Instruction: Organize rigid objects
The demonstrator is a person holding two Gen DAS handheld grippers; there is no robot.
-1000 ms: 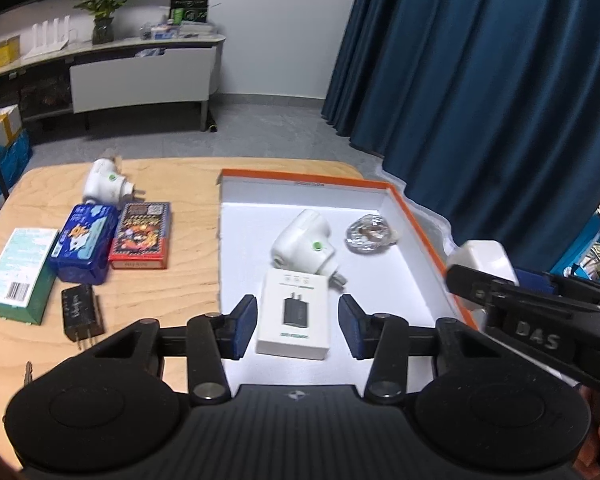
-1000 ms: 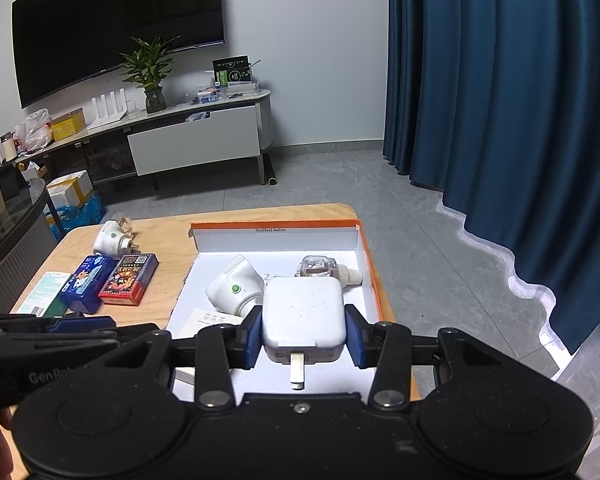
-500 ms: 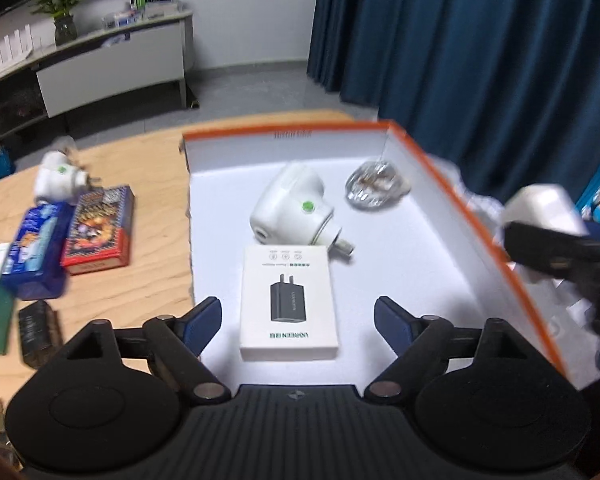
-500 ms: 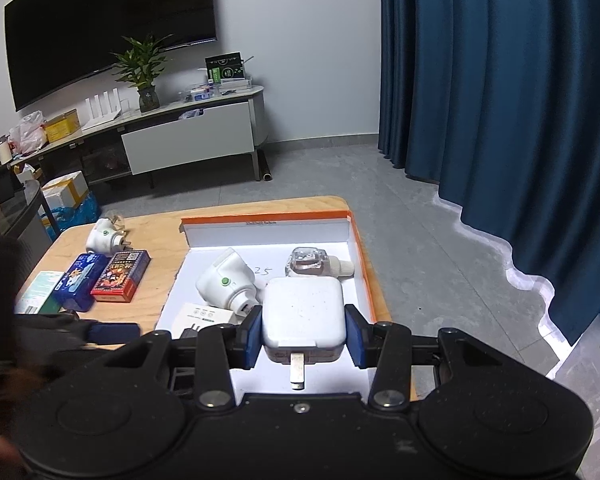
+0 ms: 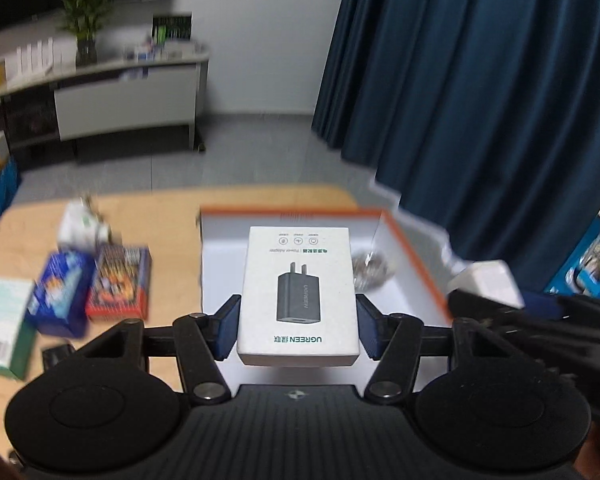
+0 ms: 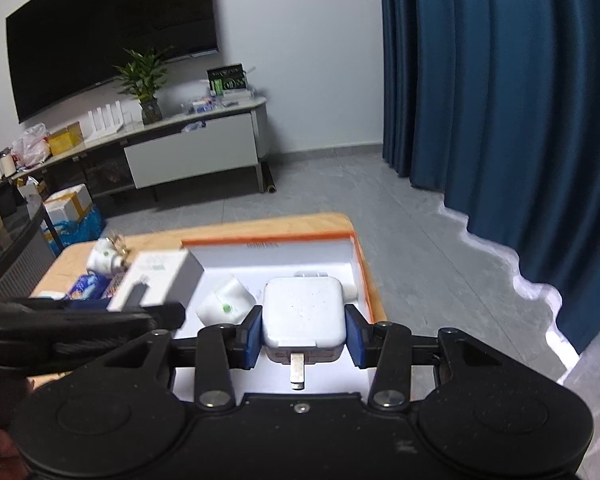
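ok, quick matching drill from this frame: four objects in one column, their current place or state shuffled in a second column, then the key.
Things:
1. white power adapter box
2. square white charger
3. red card box
4. round white plug

Places:
A. lying inside the orange-rimmed tray
B. between the pads of the left gripper, whose jaws are closing, lifted off the tray
C. clamped in the right gripper, prong towards the camera
D. on the wooden table, beside the blue box

Pairs: 1-B, 2-C, 3-D, 4-A
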